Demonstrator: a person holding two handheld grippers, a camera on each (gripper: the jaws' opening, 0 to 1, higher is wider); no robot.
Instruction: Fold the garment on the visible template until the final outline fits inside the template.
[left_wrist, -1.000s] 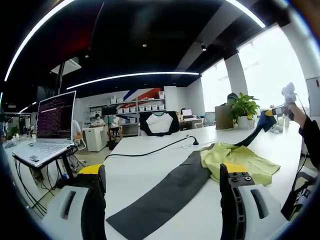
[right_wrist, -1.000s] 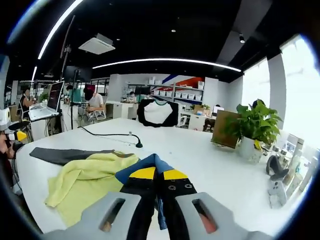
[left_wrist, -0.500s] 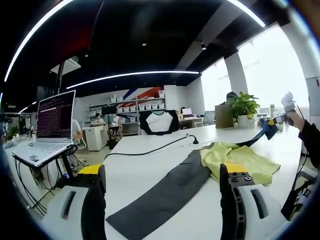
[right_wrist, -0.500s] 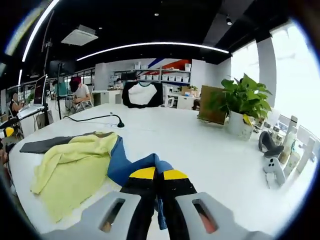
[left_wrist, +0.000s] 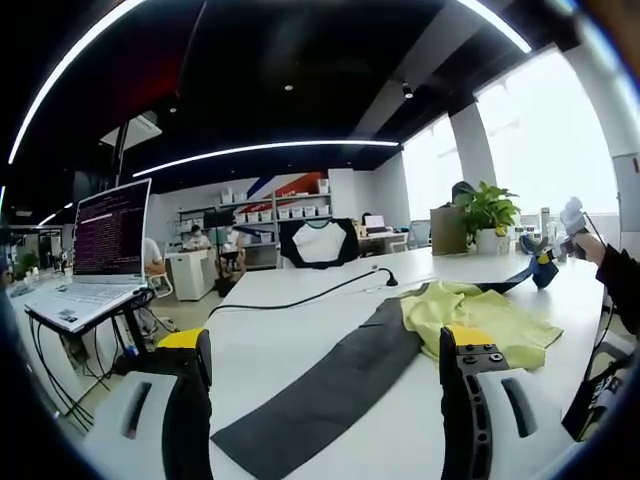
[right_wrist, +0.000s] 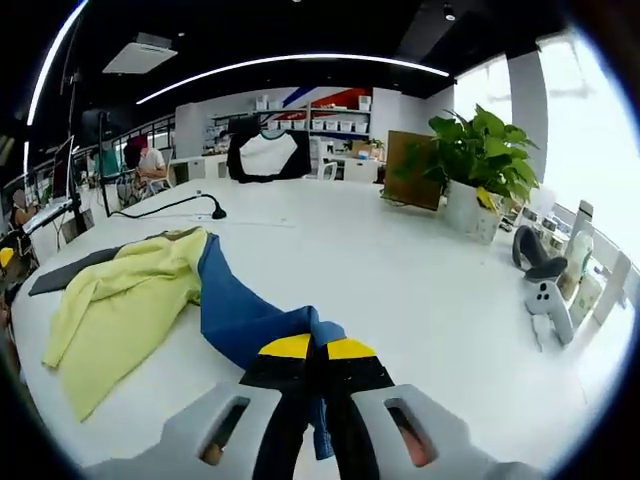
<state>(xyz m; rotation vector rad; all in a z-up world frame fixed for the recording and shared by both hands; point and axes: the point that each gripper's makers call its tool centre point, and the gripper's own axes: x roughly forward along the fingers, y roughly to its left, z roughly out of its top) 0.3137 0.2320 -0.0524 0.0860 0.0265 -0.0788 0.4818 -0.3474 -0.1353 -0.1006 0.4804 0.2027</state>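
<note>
A yellow-green garment (left_wrist: 470, 312) lies crumpled on the white table (left_wrist: 290, 330), at the far end of a long dark grey template strip (left_wrist: 320, 390). A blue part (right_wrist: 250, 320) of the garment stretches out flat from the yellow cloth (right_wrist: 120, 290). My right gripper (right_wrist: 310, 347) is shut on the end of that blue part, low over the table. In the left gripper view the right gripper (left_wrist: 545, 262) holds the blue cloth (left_wrist: 515, 280) taut at the far right. My left gripper (left_wrist: 322, 337) stands wide open above the near end of the strip, with nothing between its jaws.
A laptop (left_wrist: 100, 250) stands on a side stand at the left. A black cable (left_wrist: 310, 298) with a small microphone crosses the table behind the garment. A potted plant (right_wrist: 470, 160) and white controllers (right_wrist: 548, 300) sit past the right gripper. People work at far desks.
The right gripper has drawn the blue part out and down, away from the yellow cloth, so it now lies stretched along the table. The left gripper has stayed still and open.
</note>
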